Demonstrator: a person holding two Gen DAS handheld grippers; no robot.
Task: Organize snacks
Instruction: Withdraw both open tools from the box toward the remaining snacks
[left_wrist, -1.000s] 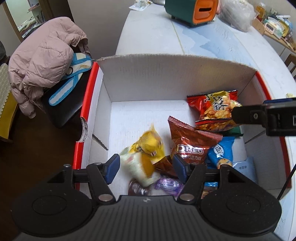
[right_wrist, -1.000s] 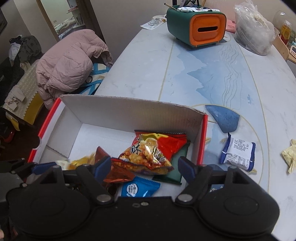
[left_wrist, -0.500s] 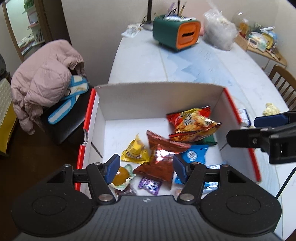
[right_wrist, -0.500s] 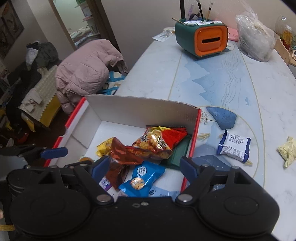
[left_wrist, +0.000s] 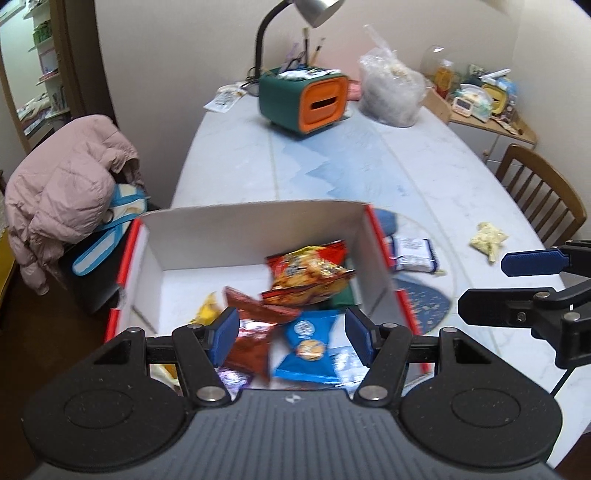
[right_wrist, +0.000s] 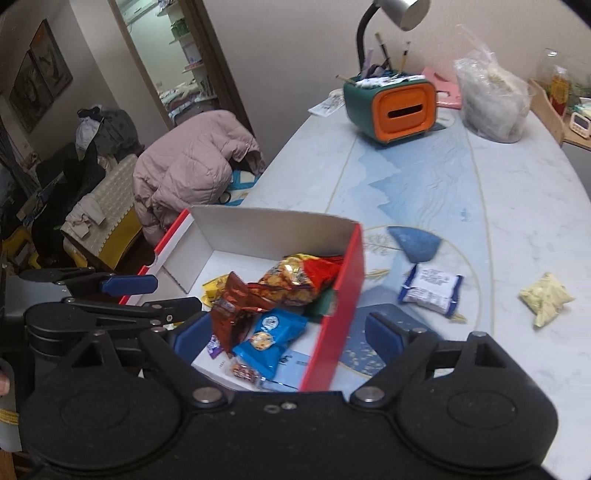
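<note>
A red-and-white cardboard box (left_wrist: 255, 229) (right_wrist: 347, 295) on the table holds several snack packets: a red-and-yellow chip bag (left_wrist: 308, 273) (right_wrist: 291, 280), a brown-red cookie bag (left_wrist: 255, 332) (right_wrist: 232, 306) and a blue packet (left_wrist: 308, 345) (right_wrist: 269, 334). My left gripper (left_wrist: 291, 338) hangs above the box's near end, open, with nothing between its pads. My right gripper (right_wrist: 284, 338) is above the box's right wall, its jaws opening and empty. On the table to the right of the box lie a white-and-blue packet (left_wrist: 413, 254) (right_wrist: 430, 290) and a pale yellow packet (left_wrist: 487, 238) (right_wrist: 546, 299).
A green-and-orange tissue box (left_wrist: 303, 98) (right_wrist: 391, 107), a desk lamp (left_wrist: 314, 11) and a clear plastic bag (left_wrist: 391, 92) stand at the far end of the table. A pink jacket (left_wrist: 66, 184) lies on a chair to the left. A wooden chair (left_wrist: 535, 192) stands at the right.
Both grippers have risen and drawn back from the box, so more of the table shows. The yellow packet has dropped from the left gripper into the box. The right jaws have widened.
</note>
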